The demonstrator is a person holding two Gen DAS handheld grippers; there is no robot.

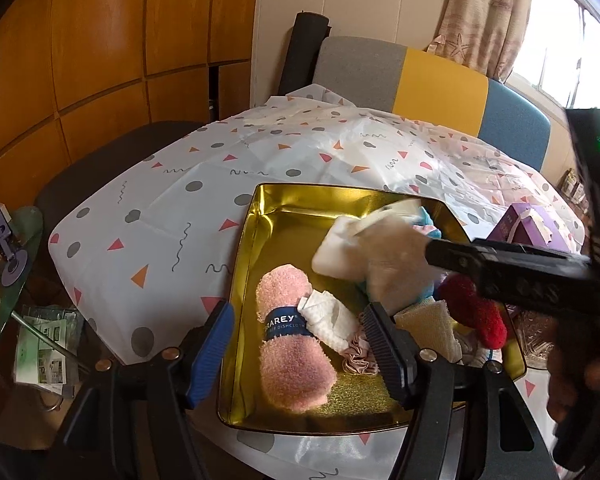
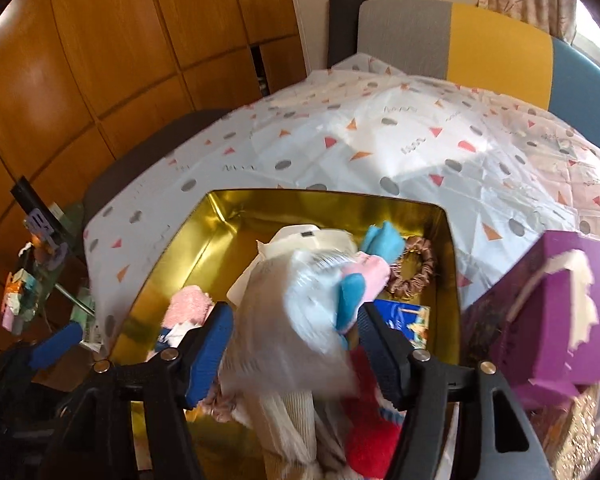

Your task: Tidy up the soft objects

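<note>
Gold metal tin near me, soft items piled inside for sorting | right gripper part-open around blurred white plastic-wrapped bundle, grip unclear | left gripper open, empty, over pink rolled dishcloth

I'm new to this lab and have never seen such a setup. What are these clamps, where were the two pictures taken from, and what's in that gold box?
There is no robot here: a person holds a two-finger gripper in each hand, each with a camera looking along its fingers. One picture is from the left gripper, which is open and empty. The other is from the right gripper, with a blurred white bundle between its jaws; whether it is gripped is unclear. On the patterned tablecloth sits a gold tin holding a pink dishcloth roll, a red fuzzy piece and a scrunchie. A purple box stands beside it.
</note>
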